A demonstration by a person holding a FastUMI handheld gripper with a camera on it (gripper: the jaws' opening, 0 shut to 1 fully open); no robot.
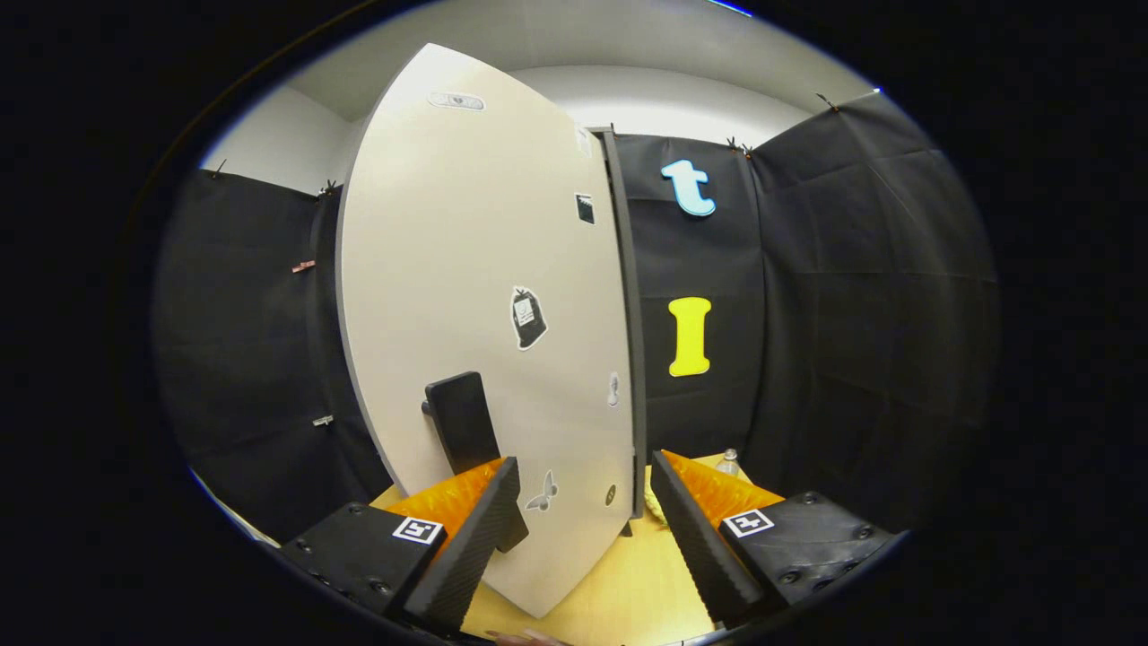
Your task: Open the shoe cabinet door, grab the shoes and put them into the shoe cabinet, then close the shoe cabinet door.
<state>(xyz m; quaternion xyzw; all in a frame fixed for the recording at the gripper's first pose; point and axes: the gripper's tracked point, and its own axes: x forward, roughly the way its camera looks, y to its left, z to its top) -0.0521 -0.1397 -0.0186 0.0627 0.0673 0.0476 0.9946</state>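
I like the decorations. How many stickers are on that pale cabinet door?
At least 7 on the cabinet door: one by its top edge, two near the upper hinge side, a dark one mid-door, a small one lower down, a butterfly and a round one near the open gripper. More may be hidden.

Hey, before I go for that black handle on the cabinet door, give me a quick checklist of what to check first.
1. Jaws open: ok, the gripper has a wide gap.
2. Black handle in reach: ok, just ahead of the left finger.
3. Handle between the fingers: not ok, it sits left of the gap.
4. Cabinet door state: cannot tell if fully shut; its right edge faces the gap.
5. Shoes located: cannot tell.
6. Small bottle beyond the right finger: ok, apart from the door.
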